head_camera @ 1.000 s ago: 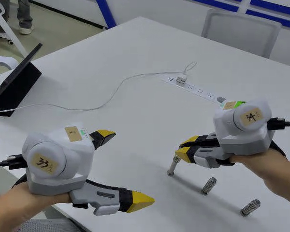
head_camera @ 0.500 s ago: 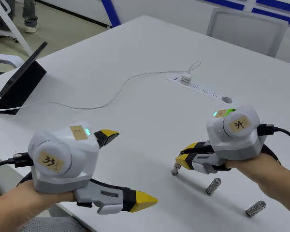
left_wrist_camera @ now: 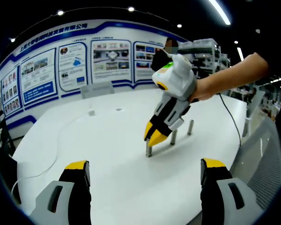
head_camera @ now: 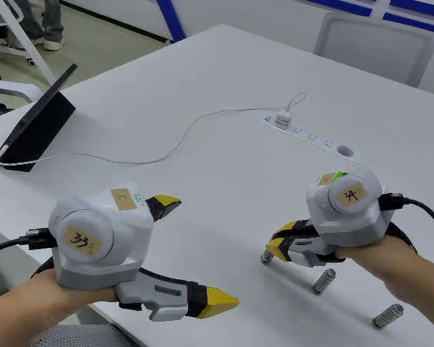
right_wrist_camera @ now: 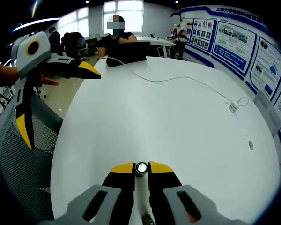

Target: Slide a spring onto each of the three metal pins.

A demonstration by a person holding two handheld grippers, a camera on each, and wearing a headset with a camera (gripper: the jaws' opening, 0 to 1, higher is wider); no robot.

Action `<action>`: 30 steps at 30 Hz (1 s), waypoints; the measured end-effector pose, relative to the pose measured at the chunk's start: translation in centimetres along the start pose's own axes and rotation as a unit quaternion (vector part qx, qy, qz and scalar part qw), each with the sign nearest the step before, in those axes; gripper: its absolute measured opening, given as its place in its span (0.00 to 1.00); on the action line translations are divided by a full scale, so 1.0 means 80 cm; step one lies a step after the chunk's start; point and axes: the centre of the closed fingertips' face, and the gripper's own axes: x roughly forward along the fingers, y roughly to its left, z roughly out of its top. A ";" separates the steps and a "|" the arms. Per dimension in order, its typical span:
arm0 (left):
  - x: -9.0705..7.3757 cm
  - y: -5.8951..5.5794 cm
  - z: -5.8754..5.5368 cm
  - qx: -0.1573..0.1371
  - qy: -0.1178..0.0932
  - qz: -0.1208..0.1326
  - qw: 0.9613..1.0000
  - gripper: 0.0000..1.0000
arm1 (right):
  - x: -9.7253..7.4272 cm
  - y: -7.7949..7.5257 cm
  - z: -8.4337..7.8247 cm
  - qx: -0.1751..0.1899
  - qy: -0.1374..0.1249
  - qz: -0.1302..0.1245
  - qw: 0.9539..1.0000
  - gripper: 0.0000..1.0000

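Observation:
Three upright metal pins stand near the table's front right. The nearest pin [head_camera: 266, 255] [left_wrist_camera: 149, 150] has a spring showing below my right gripper [head_camera: 278, 243] [left_wrist_camera: 153, 136] [right_wrist_camera: 141, 168], which is shut around the pin's top; the pin's round end shows between the yellow tips. The other two pins [head_camera: 322, 280] [head_camera: 387, 315] each carry a spring and stand free to the right. My left gripper [head_camera: 195, 253] [left_wrist_camera: 145, 168] hangs open at the front left, well apart from the pins, with nothing between its jaws.
A white power strip [head_camera: 307, 137] with a plugged charger and a long white cable [head_camera: 181, 141] lies mid-table. A black tablet on a stand [head_camera: 36, 119] sits at the left edge. A grey chair [head_camera: 376, 43] stands behind the table.
My right gripper has moved down along the nearest pin, so less of the pin shows below its jaws. The left gripper stays open in about the same place.

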 end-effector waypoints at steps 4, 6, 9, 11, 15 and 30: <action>0.000 0.000 0.000 0.001 0.001 0.001 1.000 1.00 | 0.002 0.000 -0.002 -0.002 0.003 0.000 1.000 0.11; 0.001 0.000 -0.001 0.001 0.003 0.001 1.000 1.00 | 0.003 0.000 -0.002 -0.003 0.004 0.001 1.000 0.11; 0.001 -0.001 -0.002 0.002 0.005 0.000 1.000 1.00 | 0.003 0.000 -0.004 -0.007 0.005 0.000 1.000 0.12; 0.002 -0.001 -0.003 0.003 0.007 -0.002 1.000 1.00 | 0.003 0.001 -0.006 -0.007 0.008 0.002 1.000 0.12; 0.002 -0.002 -0.004 0.004 0.009 -0.003 1.000 1.00 | 0.004 0.002 -0.009 -0.008 0.011 0.004 1.000 0.15; 0.003 -0.006 -0.003 0.003 0.008 -0.010 1.000 1.00 | -0.075 -0.005 0.017 0.012 -0.087 -0.042 0.995 0.21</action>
